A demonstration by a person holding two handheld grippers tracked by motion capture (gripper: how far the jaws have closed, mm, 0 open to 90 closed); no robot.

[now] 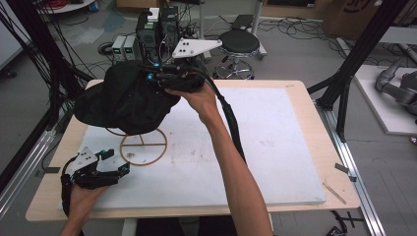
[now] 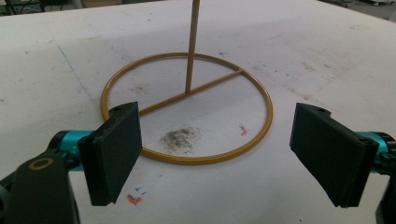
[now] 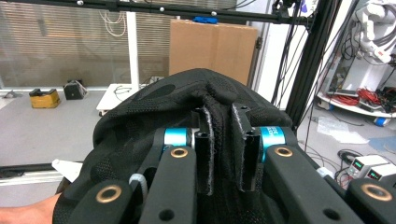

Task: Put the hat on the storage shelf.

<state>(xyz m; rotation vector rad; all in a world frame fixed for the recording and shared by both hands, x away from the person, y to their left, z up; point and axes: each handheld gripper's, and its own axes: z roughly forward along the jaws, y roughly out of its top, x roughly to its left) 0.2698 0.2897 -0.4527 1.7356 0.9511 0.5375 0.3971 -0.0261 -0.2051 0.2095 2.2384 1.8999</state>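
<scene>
A slim stand of mustard-yellow metal wire (image 1: 143,146) sits on the white, scuffed mat (image 1: 275,147) that covers most of the pale wooden worktop (image 1: 334,142): its base is a flat ring crossed by one straight bar, and a thin upright rod rises from the middle of that bar. Above the stand, lifted off the mat, hangs a black cap (image 1: 123,101) of soft, finely perforated mesh fabric, rumpled into a rounded dome that hides the top of the rod in the high view. The right claw (image 1: 158,77) is closed on a pinched fold of the cap's cloth at the side of the cap away from the person; in the right gripper view the fabric (image 3: 154,116) bunches up between the two flat black pads, which stand nearly together with the fold squeezed between them, and turquoise collars show behind each pad. A grey three-cornered plate (image 1: 195,47) tops this claw, and a thick black cable (image 1: 231,125) trails back along the forearm. The left claw (image 1: 114,162) rests low, just on the person's side of the stand's ring, with its jaws spread wide and nothing between them; in the left gripper view the two matte, rectangular pads frame the near arc of the ring (image 2: 187,107), with a smudge of grey dirt (image 2: 180,138) on the mat inside it and small orange marks (image 2: 134,199) on the mat just outside the ring.
</scene>
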